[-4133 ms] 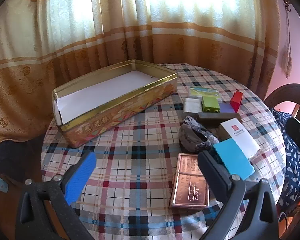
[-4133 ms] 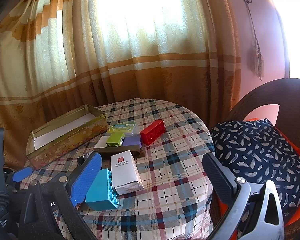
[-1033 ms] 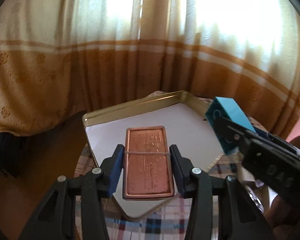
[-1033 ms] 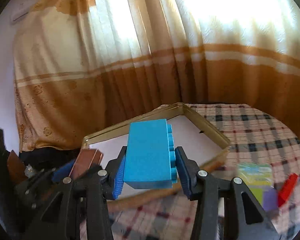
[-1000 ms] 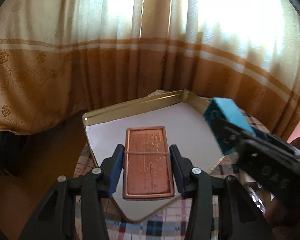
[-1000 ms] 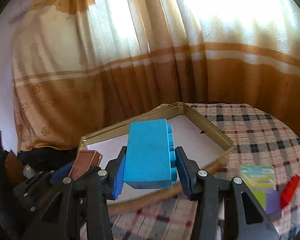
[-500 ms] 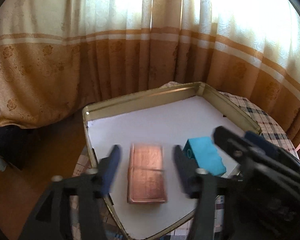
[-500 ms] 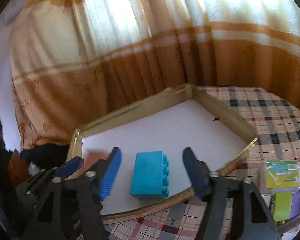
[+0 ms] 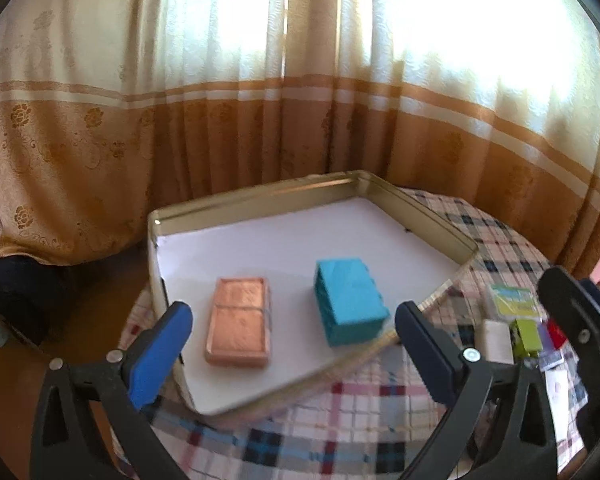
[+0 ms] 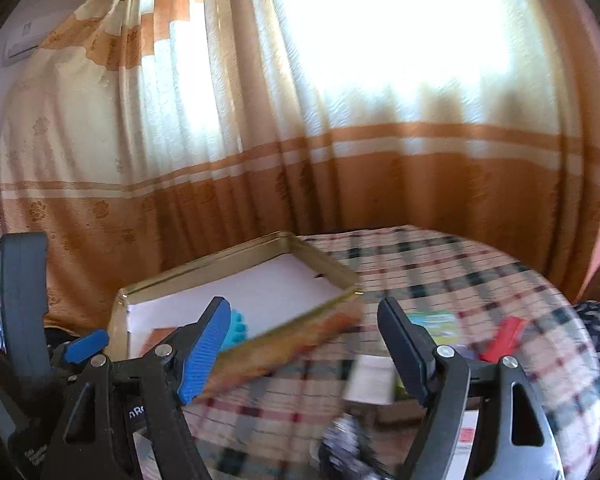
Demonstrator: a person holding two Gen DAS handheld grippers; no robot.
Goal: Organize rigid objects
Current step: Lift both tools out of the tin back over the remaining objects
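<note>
Left wrist view: left gripper (image 9: 292, 344), jaws just opened wide, empty. Copper case (image 9: 239, 327) and blue brick (image 9: 348, 300) lie apart inside tin (image 9: 420, 216).

Right wrist view: right gripper (image 10: 304, 344), also just opened, holds nothing. Brick (image 10: 236, 332) looks light, stiff; grip its flat sides.

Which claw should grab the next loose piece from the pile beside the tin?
Probably the right claw. It is open, empty and turned toward the pile, with the red block just ahead. The left claw, also open and empty, faces the tin holding the copper plate and blue block.
</note>
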